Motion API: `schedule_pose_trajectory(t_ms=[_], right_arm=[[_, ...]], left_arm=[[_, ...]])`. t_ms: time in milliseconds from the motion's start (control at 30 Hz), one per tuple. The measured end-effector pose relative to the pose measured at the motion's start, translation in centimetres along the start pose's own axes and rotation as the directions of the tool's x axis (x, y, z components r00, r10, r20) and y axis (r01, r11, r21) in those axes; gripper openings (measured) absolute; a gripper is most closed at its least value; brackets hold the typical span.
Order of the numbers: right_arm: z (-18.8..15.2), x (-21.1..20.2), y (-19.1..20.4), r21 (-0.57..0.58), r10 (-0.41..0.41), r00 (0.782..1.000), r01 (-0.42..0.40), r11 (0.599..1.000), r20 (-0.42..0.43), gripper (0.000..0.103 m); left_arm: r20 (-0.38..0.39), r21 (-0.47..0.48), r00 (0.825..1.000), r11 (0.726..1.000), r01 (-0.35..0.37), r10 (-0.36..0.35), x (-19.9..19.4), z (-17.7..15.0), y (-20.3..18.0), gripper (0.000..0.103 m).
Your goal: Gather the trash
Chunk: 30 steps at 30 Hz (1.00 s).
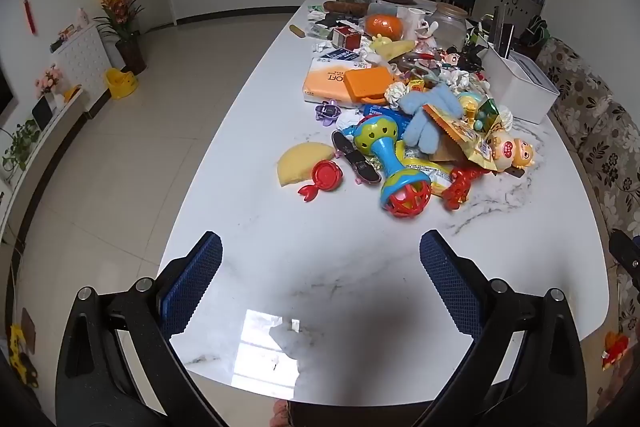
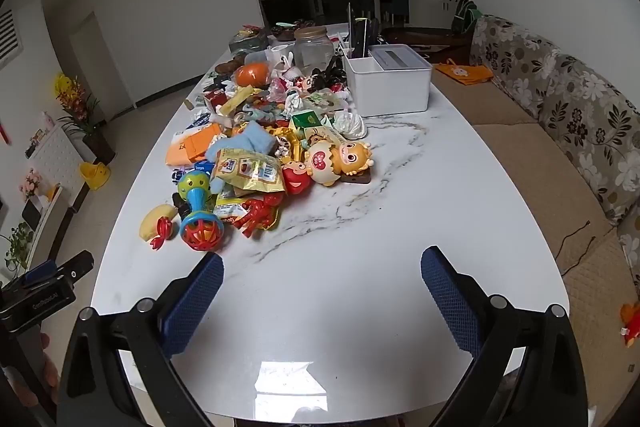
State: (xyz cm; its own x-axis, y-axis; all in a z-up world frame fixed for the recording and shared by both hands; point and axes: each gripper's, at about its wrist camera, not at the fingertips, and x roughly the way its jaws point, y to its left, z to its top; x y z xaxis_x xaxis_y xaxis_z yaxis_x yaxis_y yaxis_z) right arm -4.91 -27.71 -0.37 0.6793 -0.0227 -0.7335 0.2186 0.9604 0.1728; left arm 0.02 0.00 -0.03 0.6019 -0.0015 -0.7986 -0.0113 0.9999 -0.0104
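Observation:
A pile of toys and trash lies on the white marble table (image 1: 280, 259). In it are a yellow snack wrapper (image 1: 460, 135), crumpled white paper (image 1: 396, 93) and another crumpled paper wad (image 2: 351, 125). The wrapper also shows in the right wrist view (image 2: 250, 169). My left gripper (image 1: 320, 247) is open and empty above the near table end, short of the pile. My right gripper (image 2: 322, 259) is open and empty, also short of the pile. The left gripper shows at the left edge of the right wrist view (image 2: 48, 287).
A white box (image 2: 390, 83) with compartments stands at the far right of the table (image 2: 320, 307). A blue rattle (image 1: 394, 171), a yellow sponge (image 1: 302, 161), an orange tissue pack (image 1: 332, 83) and a glass jar (image 2: 314, 49) lie about. A floral sofa (image 2: 560, 131) runs along the right.

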Motion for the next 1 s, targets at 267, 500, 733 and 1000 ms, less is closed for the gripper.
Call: schedule_pose_trajectory(t_ms=[267, 500, 733, 1000], right_arm=[[0.1, -0.2, -0.1, 0.000, 0.023, 1.000, -0.023, 1.000, -0.018, 0.098], [-0.7, 0.1, 0.2, -0.004, 0.036, 0.999, -0.036, 0.999, -0.026, 0.098], [-0.9, 0.4, 0.2, -0.003, 0.038, 0.999, -0.038, 0.999, -0.035, 0.098], [-1.1, 0.4, 0.3, -0.009, 0.044, 0.998, -0.044, 0.999, -0.042, 0.098]], left_arm=[[-0.001, 0.001, 1.000, 1.000, 0.006, -0.006, 0.0, 0.0, 0.0, 0.097], [-0.009, 0.003, 1.000, 1.000, 0.006, -0.006, 0.6, -0.5, -0.2, 0.097], [-0.008, 0.016, 1.000, 1.000, -0.004, 0.004, 0.1, -0.7, -0.3, 0.097], [-0.018, 0.017, 1.000, 1.000, 0.005, -0.005, 0.2, -0.6, -0.3, 0.097]])
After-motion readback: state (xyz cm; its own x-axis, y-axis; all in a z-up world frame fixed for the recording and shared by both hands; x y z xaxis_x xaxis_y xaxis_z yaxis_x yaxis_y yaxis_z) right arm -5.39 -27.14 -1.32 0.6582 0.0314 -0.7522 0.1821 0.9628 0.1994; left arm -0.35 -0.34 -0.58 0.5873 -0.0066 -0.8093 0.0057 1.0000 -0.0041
